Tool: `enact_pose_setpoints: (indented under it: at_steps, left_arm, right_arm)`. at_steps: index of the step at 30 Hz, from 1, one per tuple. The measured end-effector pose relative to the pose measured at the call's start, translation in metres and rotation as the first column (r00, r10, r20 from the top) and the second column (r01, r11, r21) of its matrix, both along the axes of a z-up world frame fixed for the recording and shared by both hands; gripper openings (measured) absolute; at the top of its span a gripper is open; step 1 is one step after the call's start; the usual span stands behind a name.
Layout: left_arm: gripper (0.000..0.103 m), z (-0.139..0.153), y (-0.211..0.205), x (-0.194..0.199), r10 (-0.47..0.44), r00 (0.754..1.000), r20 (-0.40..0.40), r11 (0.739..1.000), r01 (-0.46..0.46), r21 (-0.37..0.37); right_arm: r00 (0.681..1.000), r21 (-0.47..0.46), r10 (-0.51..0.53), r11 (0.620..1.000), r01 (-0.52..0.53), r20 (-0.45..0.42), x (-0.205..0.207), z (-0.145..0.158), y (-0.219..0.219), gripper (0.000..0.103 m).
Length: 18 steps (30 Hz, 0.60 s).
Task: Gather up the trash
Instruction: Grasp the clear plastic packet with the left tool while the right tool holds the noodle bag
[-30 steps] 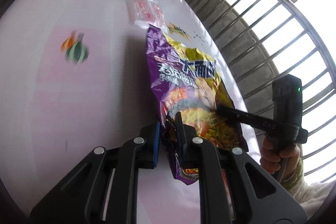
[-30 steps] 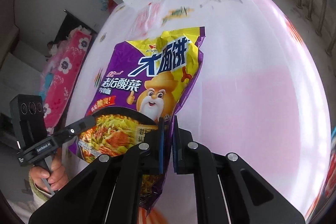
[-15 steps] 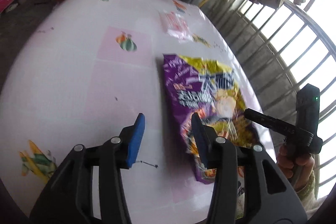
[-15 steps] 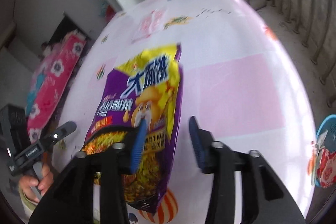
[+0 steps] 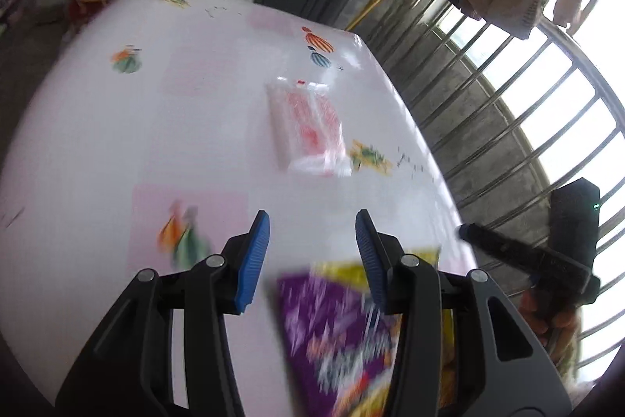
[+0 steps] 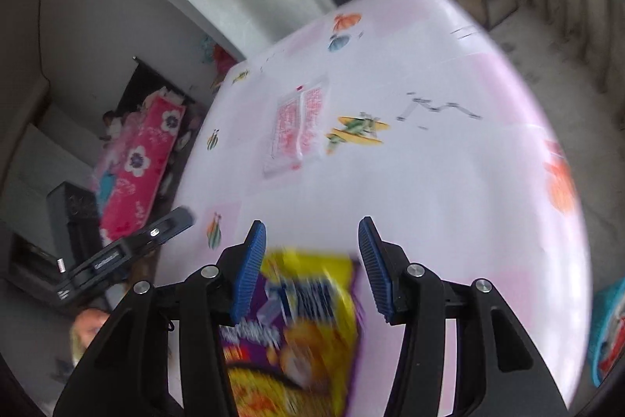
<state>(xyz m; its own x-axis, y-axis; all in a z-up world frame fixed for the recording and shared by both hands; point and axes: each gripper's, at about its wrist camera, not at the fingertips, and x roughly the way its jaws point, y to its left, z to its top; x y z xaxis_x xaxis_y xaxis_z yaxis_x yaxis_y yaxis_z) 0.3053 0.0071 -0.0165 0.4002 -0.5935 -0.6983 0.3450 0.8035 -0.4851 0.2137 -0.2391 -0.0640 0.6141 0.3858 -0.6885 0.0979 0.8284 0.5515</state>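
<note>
Fingers of both grippers stand apart above the noodle packet.

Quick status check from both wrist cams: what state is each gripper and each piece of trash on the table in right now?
left gripper: jaws open, just opened, gripping nothing.
right gripper: jaws open, just opened, gripping nothing.
purple noodle bag: lying flat on the table, released, blurred.
clear red-printed wrapper: lying flat farther up the table, untouched.
table: covered by a pink and white printed cloth.
</note>
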Motion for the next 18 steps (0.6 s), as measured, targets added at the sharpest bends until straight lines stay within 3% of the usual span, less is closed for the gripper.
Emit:
enact_pose_setpoints:
  at_steps: [3,6,8,11,14,16,18]
  left_arm:
    - [0.042,-0.010,-0.016,0.040,0.007,0.998,-0.059,1.000,-0.008,-0.013]
    - [0.041,-0.018,-0.030,0.062,0.023,0.997,-0.068,1.000,-0.021,0.021]
    - [0.041,-0.027,-0.039,0.078,0.039,0.996,-0.082,0.998,-0.035,0.052]
    - [0.037,-0.039,-0.042,0.093,0.056,0.990,-0.129,0.998,-0.051,0.042]
    - [0.035,-0.052,-0.043,0.100,0.061,0.982,-0.178,0.998,-0.062,0.001]
    - [0.029,-0.058,-0.041,0.101,0.054,0.979,-0.199,0.996,-0.067,-0.056]
    - [0.026,-0.060,-0.038,0.100,0.075,0.974,-0.216,0.992,-0.095,-0.084]
  right_arm:
    - [0.999,0.021,0.014,1.000,-0.013,-0.045,0.041,-0.011,0.003,0.047]
    - [0.994,0.063,0.021,0.998,-0.015,-0.104,0.087,-0.027,0.003,0.042]
    - [0.991,0.074,0.008,0.997,0.002,-0.134,0.105,-0.037,0.007,0.039]
    - [0.988,0.104,0.001,0.994,0.015,-0.155,0.125,-0.050,0.009,0.033]
    - [0.988,0.157,0.019,0.988,0.006,-0.152,0.135,-0.056,0.012,0.027]
    - [0.986,0.190,0.034,0.982,-0.002,-0.165,0.138,-0.062,0.016,0.016]
    - [0.985,0.190,0.033,0.982,-0.001,-0.167,0.139,-0.063,0.019,0.012]
